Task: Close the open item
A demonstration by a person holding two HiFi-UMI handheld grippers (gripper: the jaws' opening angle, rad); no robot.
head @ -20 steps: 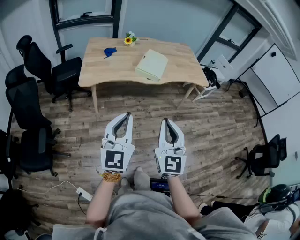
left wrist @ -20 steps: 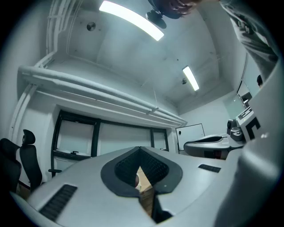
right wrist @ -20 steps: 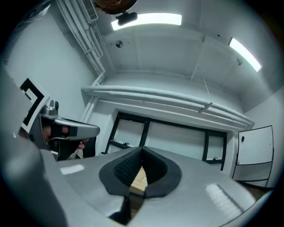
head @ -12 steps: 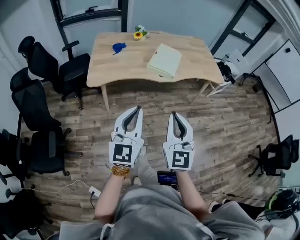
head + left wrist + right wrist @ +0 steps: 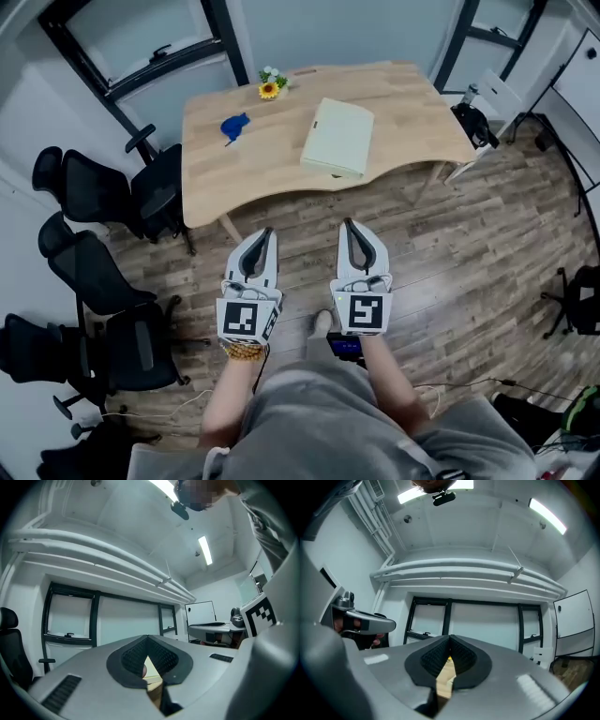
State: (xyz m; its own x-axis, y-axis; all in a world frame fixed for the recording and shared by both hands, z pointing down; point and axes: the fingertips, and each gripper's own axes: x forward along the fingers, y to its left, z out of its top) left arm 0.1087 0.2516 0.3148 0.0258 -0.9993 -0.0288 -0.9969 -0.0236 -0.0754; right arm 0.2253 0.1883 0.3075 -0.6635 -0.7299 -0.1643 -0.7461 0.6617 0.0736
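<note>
A pale cream flat box [image 5: 338, 138] lies on the wooden table [image 5: 403, 103] ahead; whether its lid stands raised I cannot tell from here. My left gripper [image 5: 265, 232] and right gripper [image 5: 349, 224] are held side by side over the plank floor, short of the table's near edge, both pointing at it. Both are shut with nothing between the jaws. In the left gripper view the left gripper [image 5: 146, 637] shows a sliver of the cream box [image 5: 151, 668] past its closed jaws. The right gripper [image 5: 450, 637] looks toward the table [image 5: 446, 672] and a dark-framed window.
A blue object [image 5: 234, 125] and a small sunflower posy [image 5: 270, 88] sit on the table's far left. Black office chairs [image 5: 98, 192] stand left of the table. A white stand with black gear [image 5: 478, 114] is at the right. A cable [image 5: 469, 386] trails on the floor.
The table has come nearer and lower in the head view as the person stepped toward it. Both grippers stayed shut and side by side.
</note>
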